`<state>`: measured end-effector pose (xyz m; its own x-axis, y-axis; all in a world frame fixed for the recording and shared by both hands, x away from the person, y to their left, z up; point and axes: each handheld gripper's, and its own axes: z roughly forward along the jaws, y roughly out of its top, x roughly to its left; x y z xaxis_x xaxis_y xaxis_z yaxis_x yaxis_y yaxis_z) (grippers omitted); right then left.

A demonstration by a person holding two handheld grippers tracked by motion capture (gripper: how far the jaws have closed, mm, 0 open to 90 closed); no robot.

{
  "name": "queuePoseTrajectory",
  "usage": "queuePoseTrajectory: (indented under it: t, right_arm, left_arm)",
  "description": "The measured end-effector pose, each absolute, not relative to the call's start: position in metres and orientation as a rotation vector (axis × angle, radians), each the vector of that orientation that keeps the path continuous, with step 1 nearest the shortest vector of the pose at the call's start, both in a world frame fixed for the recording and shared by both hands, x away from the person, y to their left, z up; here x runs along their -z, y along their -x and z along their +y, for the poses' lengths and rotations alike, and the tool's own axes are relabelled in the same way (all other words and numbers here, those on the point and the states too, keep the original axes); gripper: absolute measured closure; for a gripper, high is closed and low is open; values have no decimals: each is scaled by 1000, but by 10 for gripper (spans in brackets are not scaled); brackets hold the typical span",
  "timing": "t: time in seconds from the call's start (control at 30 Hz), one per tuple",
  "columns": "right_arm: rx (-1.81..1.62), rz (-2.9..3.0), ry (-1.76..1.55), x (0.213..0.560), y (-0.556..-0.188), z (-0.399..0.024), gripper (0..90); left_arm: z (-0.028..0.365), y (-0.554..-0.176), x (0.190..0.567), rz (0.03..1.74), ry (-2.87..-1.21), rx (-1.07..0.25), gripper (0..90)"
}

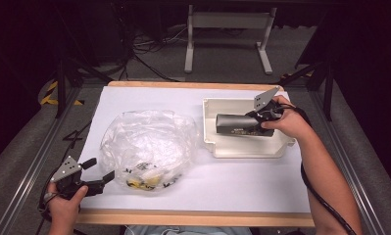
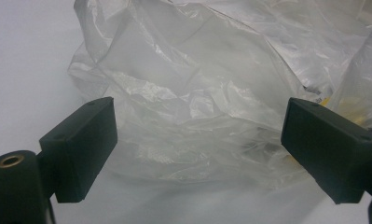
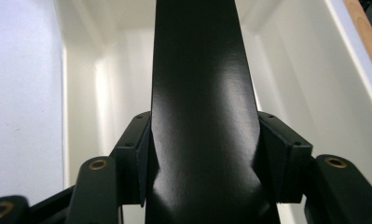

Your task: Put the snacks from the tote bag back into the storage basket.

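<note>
Overhead, we see the white table (image 1: pixel 242 196), largest of all. Next comes the crumpled clear bag (image 1: pixel 146 147), left of centre toward the near edge, small yellow-and-black items inside. Then the white tray (image 1: pixel 210 139), by the right edge toward the far side. Above it lies the black box (image 1: pixel 237 125), clamped on both sides by the right gripper (image 3: pixel 204 154). Last, the left gripper (image 1: pixel 99 172), at the near left corner, stands wide open and empty, facing the bag.

Items in the clear plastic bag (image 1: pixel 146 147), blurred behind crumpled film.
</note>
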<state>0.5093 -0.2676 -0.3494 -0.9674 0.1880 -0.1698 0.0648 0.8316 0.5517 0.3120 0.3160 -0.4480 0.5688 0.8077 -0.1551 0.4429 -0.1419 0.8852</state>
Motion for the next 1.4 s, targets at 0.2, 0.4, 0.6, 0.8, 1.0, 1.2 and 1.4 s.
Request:
queuePoseTrajectory:
  t: [0.2,0.4,0.6,0.8,1.0,1.2,1.4]
  right_arm:
    - [-847,2806,-207,359,-511,-269,431]
    - [-861,2816,-187,366,-515,-270,431]
    - [-868,2837,-172,375,-518,-267,431]
    - [-863,2853,-149,380,-520,-265,430]
    - [-858,2862,-140,381,-522,-267,429]
    - [-834,2887,-115,381,-523,-266,429]
    - [-798,2906,-67,382,-525,-262,429]
  left_arm:
    - [315,-312,448,1036,-1777,-442,115]
    - [315,-313,449,1041,-1779,-443,115]
    - [314,-312,449,1046,-1779,-445,115]
    - [314,-312,449,1050,-1782,-444,115]
    - [314,-312,450,1050,-1781,-444,115]
    - [314,-312,450,1047,-1781,-444,114]
    - [314,-312,450,1044,-1785,-445,114]
